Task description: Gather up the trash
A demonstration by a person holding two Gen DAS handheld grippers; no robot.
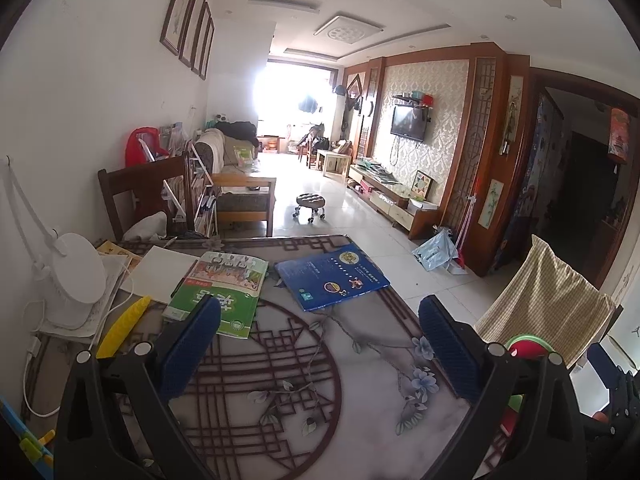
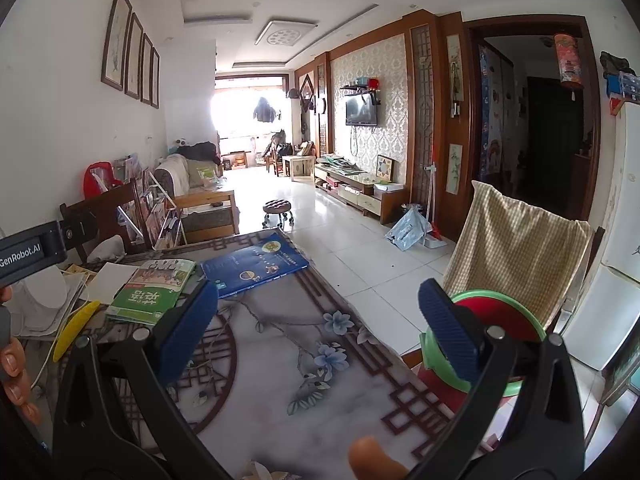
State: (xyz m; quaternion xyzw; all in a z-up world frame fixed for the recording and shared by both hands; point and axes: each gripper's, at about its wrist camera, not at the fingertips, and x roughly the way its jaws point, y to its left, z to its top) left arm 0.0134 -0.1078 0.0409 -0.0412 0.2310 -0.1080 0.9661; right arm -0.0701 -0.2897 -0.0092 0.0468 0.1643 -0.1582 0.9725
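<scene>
Hovering both grippers over table (image 1: 280, 360), left gripper (image 1: 320, 344) and right gripper (image 2: 318, 328) gaping wide, gripping nothing. Scanning for trash: crumpled scrap (image 2: 256, 470) lying at near edge; bin (image 2: 500, 320) waiting beside table.

blue book (image 1: 331, 279), green book (image 1: 218, 294), yellow checked cloth (image 1: 540, 300)

Glossy tablecloth (image 1: 280, 380), glossy paper blue book (image 1: 332, 280) (checked cloth chair cover (image 1: 540, 296)).

Two books (image 1: 216, 292) (image 1: 332, 280), one fan (image 1: 78, 280), four framed pictures (image 1: 188, 20), one stool (image 1: 311, 202).
</scene>
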